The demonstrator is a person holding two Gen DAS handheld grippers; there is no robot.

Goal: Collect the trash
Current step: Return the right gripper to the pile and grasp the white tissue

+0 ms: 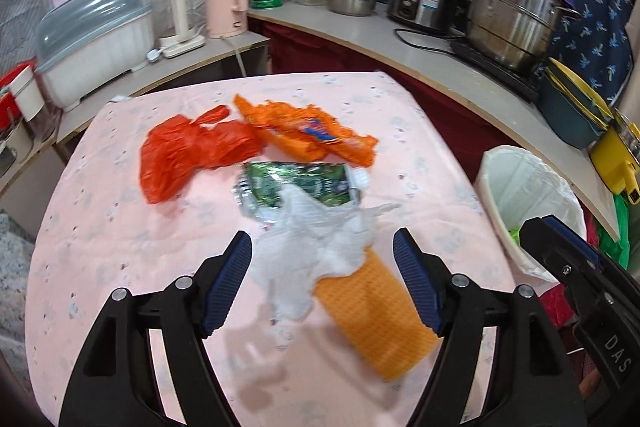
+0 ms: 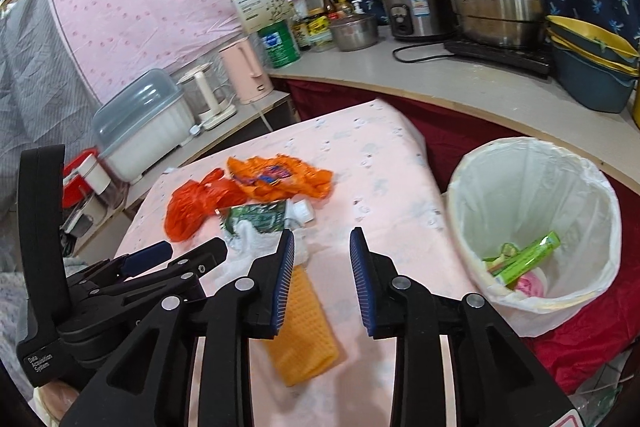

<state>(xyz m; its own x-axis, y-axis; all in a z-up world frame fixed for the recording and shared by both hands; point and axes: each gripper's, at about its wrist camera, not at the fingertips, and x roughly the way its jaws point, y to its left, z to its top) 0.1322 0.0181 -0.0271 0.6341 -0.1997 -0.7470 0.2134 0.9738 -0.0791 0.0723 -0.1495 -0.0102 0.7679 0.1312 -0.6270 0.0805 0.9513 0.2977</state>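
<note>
Left hand-held gripper (image 1: 322, 281) gapes empty above white tissue (image 1: 316, 247).

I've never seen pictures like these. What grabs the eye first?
A bright heap of litter on the pink tablecloth: a red plastic bag, an orange wrapper and crumpled white tissue. To its right stands a white-lined bin with green packets inside.

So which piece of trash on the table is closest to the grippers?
The yellow-orange waffle-textured cloth. It lies nearest both grippers, partly under the white crumpled plastic; the red bag and orange wrapper lie farther back.
</note>
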